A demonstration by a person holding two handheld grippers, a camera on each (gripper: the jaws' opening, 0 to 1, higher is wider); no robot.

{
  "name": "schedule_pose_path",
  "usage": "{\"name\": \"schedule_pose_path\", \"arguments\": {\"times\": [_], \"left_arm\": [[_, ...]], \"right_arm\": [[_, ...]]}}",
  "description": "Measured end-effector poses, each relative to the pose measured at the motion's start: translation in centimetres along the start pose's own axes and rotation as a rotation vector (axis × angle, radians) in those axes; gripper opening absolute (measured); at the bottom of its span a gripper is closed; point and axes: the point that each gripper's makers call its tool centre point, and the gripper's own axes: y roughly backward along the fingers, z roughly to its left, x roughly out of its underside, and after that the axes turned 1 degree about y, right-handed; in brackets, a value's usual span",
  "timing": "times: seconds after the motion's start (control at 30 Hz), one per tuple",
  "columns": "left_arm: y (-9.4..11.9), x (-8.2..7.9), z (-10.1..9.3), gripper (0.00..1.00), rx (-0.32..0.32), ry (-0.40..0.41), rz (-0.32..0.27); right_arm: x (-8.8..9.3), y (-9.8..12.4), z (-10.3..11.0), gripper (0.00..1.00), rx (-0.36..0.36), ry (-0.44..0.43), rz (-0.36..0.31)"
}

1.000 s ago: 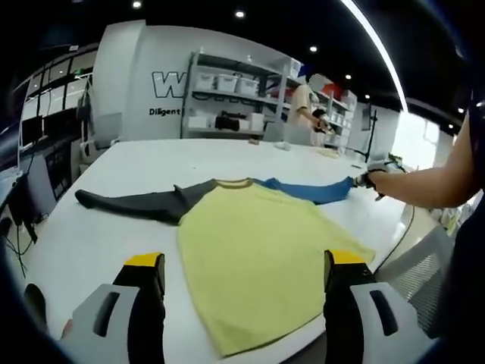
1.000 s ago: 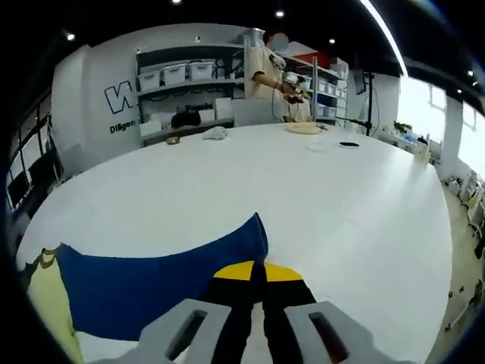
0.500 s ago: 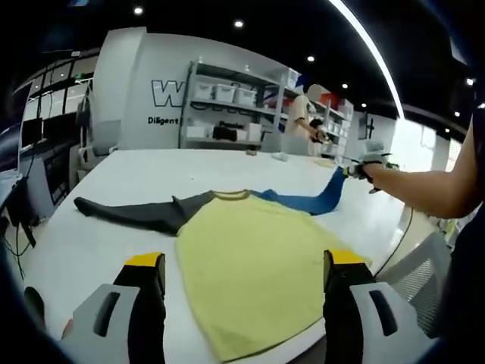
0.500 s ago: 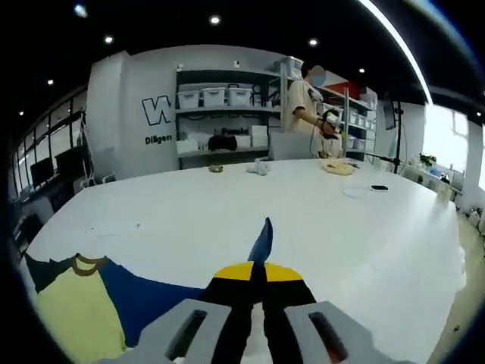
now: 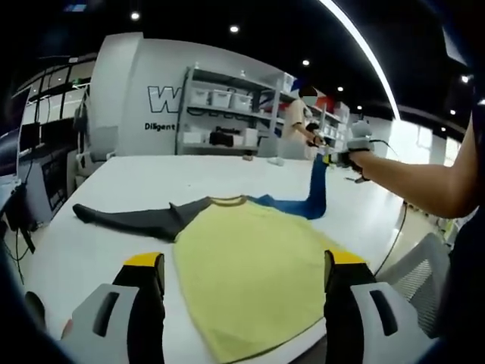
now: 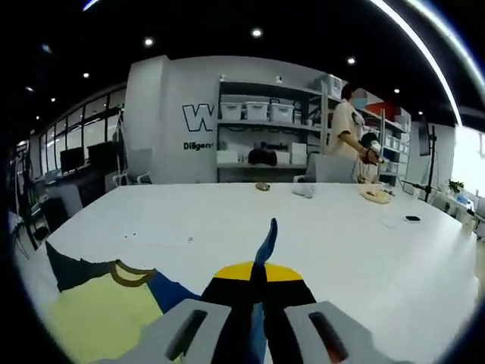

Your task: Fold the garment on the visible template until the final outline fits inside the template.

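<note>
A long-sleeved shirt lies flat on the white table (image 5: pixel 98 227), its yellow body (image 5: pixel 250 265) nearest me, a dark grey sleeve (image 5: pixel 129 218) stretched to the left and a blue sleeve (image 5: pixel 299 203) to the right. My right gripper (image 5: pixel 333 158), held at the end of a person's arm, is shut on the blue sleeve's cuff and holds it up off the table. In the right gripper view the cuff (image 6: pixel 266 241) stands up from my shut right gripper (image 6: pixel 258 274), and the yellow body (image 6: pixel 98 326) with its collar lies lower left. My left gripper (image 5: pixel 239 267) hangs open above the shirt's near hem.
Shelving (image 5: pixel 227 114) with white bins lines the far wall, and a person (image 5: pixel 297 125) stands by it. Small items (image 6: pixel 377 196) lie on the far side of the table. A monitor and chairs (image 5: pixel 45 163) stand at the left. The table's near edge runs just under my left gripper.
My right gripper has lifted the blue sleeve's cuff off the table and carried it up and inward toward the shirt's body. The left gripper has stayed where it was, still open.
</note>
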Motion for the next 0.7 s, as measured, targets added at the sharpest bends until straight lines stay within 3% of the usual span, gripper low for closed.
{"name": "schedule_pose_path", "arguments": {"times": [0.27,0.57,0.7], "left_arm": [[-0.1,-0.2,-0.1,0.83,0.005,-0.005,-0.009],[0.0,-0.2,0.2,0.82,0.011,0.001,-0.011],[0.0,-0.2,0.2,0.82,0.013,0.005,-0.010]], "right_arm": [[-1.6,0.3,5.0,0.00,-0.084,0.042,-0.028],[-2.1,0.1,10.1,0.00,-0.170,0.073,-0.033],[-1.9,0.0,14.1,0.00,-0.237,0.091,-0.028]]}}
